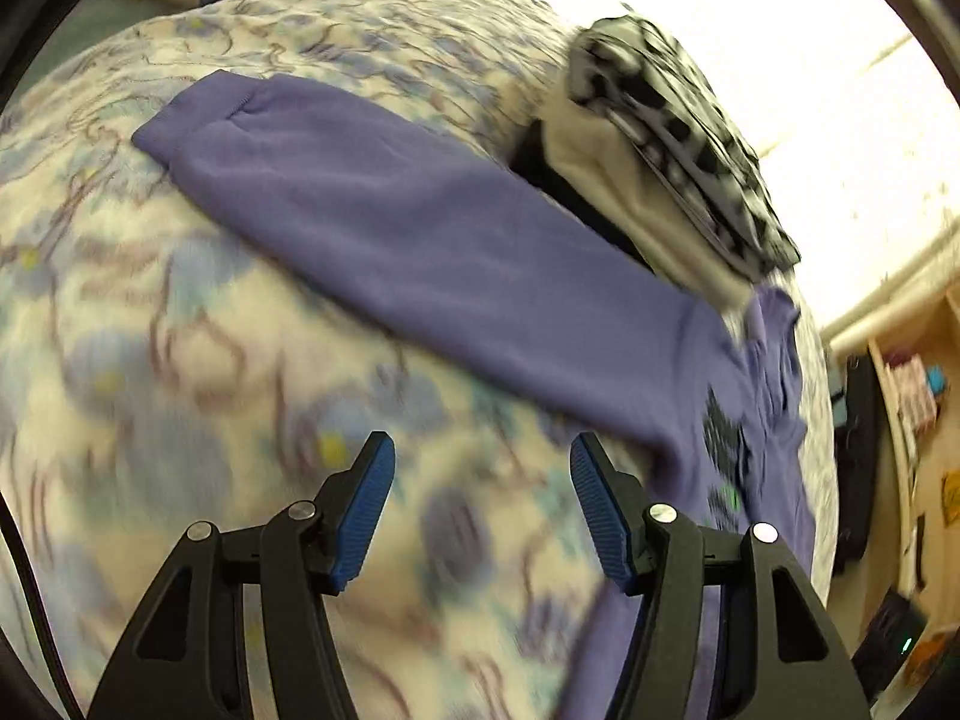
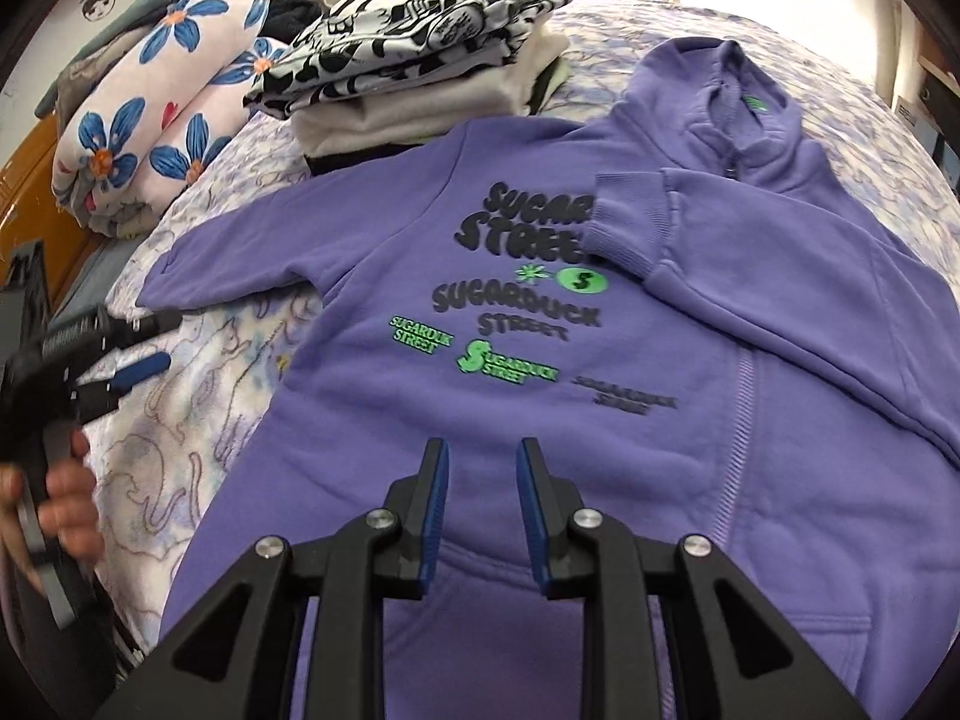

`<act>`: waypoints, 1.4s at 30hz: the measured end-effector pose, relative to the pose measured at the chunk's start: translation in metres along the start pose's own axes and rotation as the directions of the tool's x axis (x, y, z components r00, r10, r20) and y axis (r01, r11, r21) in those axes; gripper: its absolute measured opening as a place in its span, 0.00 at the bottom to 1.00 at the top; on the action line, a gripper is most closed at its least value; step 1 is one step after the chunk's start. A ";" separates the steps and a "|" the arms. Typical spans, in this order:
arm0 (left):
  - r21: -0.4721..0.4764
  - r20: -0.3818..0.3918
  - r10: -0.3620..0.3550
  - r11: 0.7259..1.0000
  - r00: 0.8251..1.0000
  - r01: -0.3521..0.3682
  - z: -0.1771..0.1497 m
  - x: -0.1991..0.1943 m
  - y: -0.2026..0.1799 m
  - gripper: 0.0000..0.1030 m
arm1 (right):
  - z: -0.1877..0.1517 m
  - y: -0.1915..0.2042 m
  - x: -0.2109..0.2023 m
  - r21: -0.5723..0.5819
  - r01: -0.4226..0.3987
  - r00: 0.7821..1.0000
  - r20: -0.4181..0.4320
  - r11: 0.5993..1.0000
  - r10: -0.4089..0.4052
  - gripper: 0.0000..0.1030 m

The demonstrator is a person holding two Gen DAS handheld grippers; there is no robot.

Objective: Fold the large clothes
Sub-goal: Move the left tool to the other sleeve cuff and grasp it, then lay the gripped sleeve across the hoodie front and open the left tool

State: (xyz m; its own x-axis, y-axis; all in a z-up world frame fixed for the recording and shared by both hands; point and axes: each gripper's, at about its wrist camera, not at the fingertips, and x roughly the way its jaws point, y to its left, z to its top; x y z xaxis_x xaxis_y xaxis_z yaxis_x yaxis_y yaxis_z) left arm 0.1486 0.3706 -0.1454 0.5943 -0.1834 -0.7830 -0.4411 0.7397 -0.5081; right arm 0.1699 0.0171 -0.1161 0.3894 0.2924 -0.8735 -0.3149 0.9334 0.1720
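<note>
From the right wrist view, at 9 o'clock, a hand (image 2: 57,498) grips the left gripper (image 2: 147,342), whose 2 blue-tipped fingers stand apart with nothing between them, over the floral bedspread (image 2: 198,372). At 10 o'clock lies a rolled blanket with blue flowers (image 2: 162,102). At 11 to 12 o'clock sits a stack of folded clothes (image 2: 420,60), its top piece printed in black and white, the purple hoodie's shoulder just beside its base.

The purple hoodie (image 2: 540,390) lies flat, print side up, across the centre of the bed. Its long axis runs from the hem at 6 o'clock up to the hood (image 2: 729,96) at 1 o'clock, so the hood points away from the camera and slightly right. 1 sleeve stretches straight out toward 9 o'clock, its cuff end out of sight near the left gripper. The other sleeve is folded across the chest, its ribbed cuff (image 2: 630,222) lying over the end of the black lettering and pointing toward 9 o'clock.

At 6 o'clock the right gripper (image 2: 483,507) hovers above the hoodie's lower front, its fingers parted by a narrow gap and holding nothing.

In the left wrist view, blurred, the left gripper (image 1: 483,504) is spread wide over the bedspread (image 1: 150,330). The outstretched sleeve (image 1: 420,252) runs from its cuff at 10 o'clock down to the body at 4 o'clock.
</note>
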 end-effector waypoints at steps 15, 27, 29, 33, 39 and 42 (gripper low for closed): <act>-0.147 0.005 -0.014 0.989 1.000 0.014 0.087 0.049 0.063 0.14 | 0.032 0.010 0.029 0.003 0.004 1.000 0.029 1.000 -0.004 0.23; 0.237 0.197 -0.110 0.969 0.974 0.062 0.052 -0.033 -0.116 0.05 | 0.021 -0.039 -0.007 0.122 -0.029 0.996 0.085 0.992 0.019 0.23; 0.351 0.169 -0.179 0.930 0.969 0.111 0.030 -0.040 -0.169 0.05 | 0.017 -0.053 -0.017 0.148 -0.033 0.994 0.103 0.988 0.018 0.23; 0.492 0.058 -0.259 0.848 0.964 0.198 -0.020 -0.028 -0.247 0.05 | 0.006 -0.084 -0.037 0.213 -0.030 0.991 0.135 0.977 0.001 0.23; 0.590 -0.089 -0.175 0.784 0.980 0.194 -0.104 0.046 -0.313 0.10 | -0.015 -0.132 -0.054 0.300 -0.010 0.990 0.139 0.954 -0.033 0.23; 0.611 -0.144 -0.087 0.776 0.986 0.157 -0.134 0.085 -0.317 0.18 | -0.028 -0.151 -0.058 0.331 0.002 0.990 0.131 0.944 -0.048 0.23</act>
State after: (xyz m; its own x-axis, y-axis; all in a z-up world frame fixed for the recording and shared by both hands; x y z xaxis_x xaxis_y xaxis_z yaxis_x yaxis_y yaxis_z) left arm 0.2488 0.0342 -0.0988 0.5273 -0.3380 -0.7795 0.1618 0.9406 -0.2984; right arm 0.1711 -0.1461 -0.1042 0.5144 0.2717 -0.8133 -0.0098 0.9503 0.3112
